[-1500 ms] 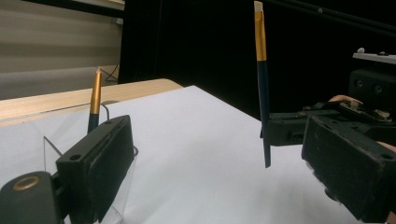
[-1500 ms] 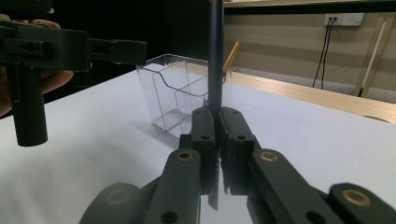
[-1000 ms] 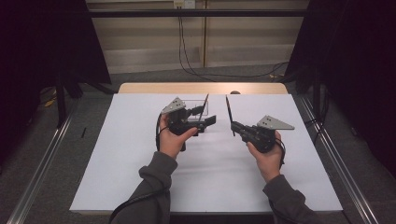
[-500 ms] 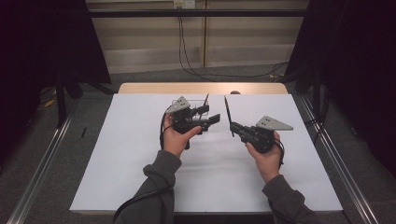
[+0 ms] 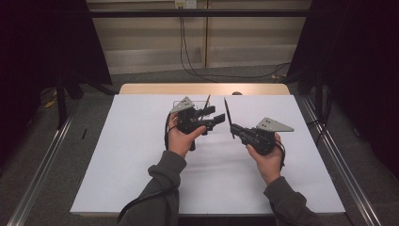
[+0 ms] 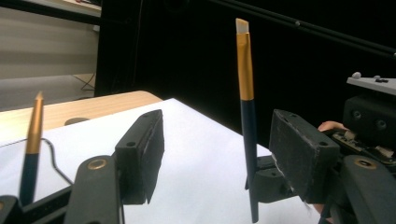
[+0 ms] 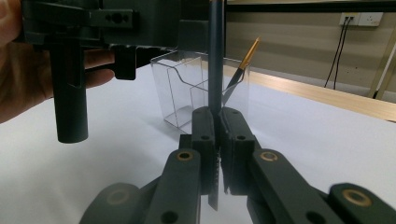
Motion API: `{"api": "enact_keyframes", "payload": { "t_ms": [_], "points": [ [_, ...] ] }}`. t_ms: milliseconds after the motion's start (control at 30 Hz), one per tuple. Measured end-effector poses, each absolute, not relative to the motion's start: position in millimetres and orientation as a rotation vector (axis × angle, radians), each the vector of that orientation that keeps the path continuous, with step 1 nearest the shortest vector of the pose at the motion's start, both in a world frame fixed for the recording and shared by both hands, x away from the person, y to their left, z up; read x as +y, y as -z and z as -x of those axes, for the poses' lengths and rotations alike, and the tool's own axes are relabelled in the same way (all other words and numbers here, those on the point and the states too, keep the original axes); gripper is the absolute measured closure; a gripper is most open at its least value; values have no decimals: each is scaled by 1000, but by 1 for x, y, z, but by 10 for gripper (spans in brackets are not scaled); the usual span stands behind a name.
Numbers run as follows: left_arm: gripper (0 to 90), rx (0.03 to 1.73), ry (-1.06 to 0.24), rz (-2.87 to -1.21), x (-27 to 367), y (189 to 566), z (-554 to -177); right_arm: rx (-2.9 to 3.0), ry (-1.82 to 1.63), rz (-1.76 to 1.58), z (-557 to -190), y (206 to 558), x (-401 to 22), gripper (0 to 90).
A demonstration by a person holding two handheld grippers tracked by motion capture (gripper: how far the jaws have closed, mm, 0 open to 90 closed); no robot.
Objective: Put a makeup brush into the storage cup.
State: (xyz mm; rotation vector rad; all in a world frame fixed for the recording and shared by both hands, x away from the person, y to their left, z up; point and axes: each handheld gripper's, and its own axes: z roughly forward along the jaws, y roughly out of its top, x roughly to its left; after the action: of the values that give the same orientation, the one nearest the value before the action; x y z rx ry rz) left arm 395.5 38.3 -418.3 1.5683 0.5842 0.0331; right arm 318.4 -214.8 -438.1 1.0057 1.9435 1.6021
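Two brushes in play. The held brush (image 7: 215,56), dark handle with a gold ferrule, stands upright in the right gripper (image 7: 217,126), whose jaws are clamped tight on the lower handle. The second brush (image 7: 247,56) leans in the clear holder (image 7: 177,88), which sits on the white table (image 5: 141,165) just beyond both grippers, toward the far edge.

Left gripper (image 6: 219,135): jaws at a middling gap and just been closing. In the left gripper view the held brush (image 6: 246,70) stands in that gap, close to the right-hand jaw. Neither pad is on it yet, and I cannot tell whether the handle truly lies in the plane of the jaws.

Judged step: a handover, right to left, in the air at mid-table.

Notes for doing it well:
- Centre the handle between the left pads before closing further; a one-sided touch could tip the brush in the right grip.
- Take the handle above the right jaws, on the dark part rather than the ferrule.
- Keep the right hand motionless and clamped until the left pads bear on both sides.
- Release the right only then, slowly.
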Motion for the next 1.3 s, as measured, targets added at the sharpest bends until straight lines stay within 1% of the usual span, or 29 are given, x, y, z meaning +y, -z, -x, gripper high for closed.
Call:
{"api": "enact_keyframes", "payload": {
  "t_ms": [167,533,733,1000,1100,1300],
  "points": [
    [387,576,-24,-1570,35,418,-395,1954,-1599,-996,-318,439,-214,855],
    [514,573,9,-1555,30,417,-393,1962,-1600,-983,-318,440,-211,855],
    [596,569,14,-1555,26,416,-392,1966,-1606,-981,-318,440,-210,855],
    [771,558,16,-1567,25,415,-391,1972,-1601,-976,-318,440,-209,854],
    [808,568,30,-1556,25,415,-391,1969,-1603,-975,-318,441,-209,854],
    [831,567,38,-1566,24,415,-390,1969,-1610,-984,-318,442,-207,854]
  ]
}}
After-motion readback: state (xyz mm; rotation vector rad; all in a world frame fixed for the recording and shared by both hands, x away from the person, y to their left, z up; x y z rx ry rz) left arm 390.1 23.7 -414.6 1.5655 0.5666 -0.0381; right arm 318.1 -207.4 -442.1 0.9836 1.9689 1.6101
